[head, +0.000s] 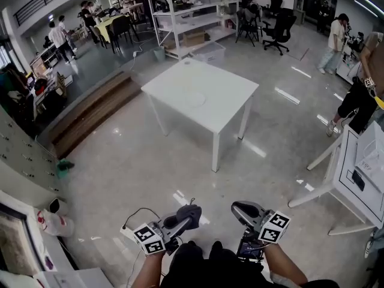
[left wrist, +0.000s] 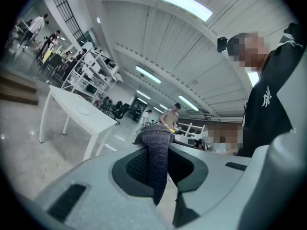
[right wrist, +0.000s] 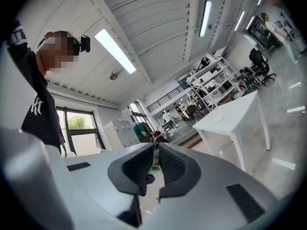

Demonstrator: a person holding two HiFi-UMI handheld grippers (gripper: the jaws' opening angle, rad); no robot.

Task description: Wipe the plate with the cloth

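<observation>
A white plate (head: pixel 195 99) lies on a white square table (head: pixel 222 110) far ahead across the floor. Low in the head view, my left gripper (head: pixel 191 212) is shut on a dark grey knitted cloth (head: pixel 182 218). In the left gripper view the cloth (left wrist: pixel 156 152) hangs pinched between the jaws, with the table (left wrist: pixel 96 120) and the plate (left wrist: pixel 82 111) off to the left. My right gripper (head: pixel 236 207) is level beside the left one. Its jaws are shut with nothing in them (right wrist: pixel 154 146). That view shows the table (right wrist: pixel 240 110) and the plate (right wrist: pixel 219 120) at right.
A second white table (head: pixel 351 179) stands close on the right, with a person (head: pixel 360 95) beside it. Wooden steps (head: pixel 90 110) run along the left. Shelving racks (head: pixel 192 14), office chairs (head: pixel 273 26) and several people stand at the back.
</observation>
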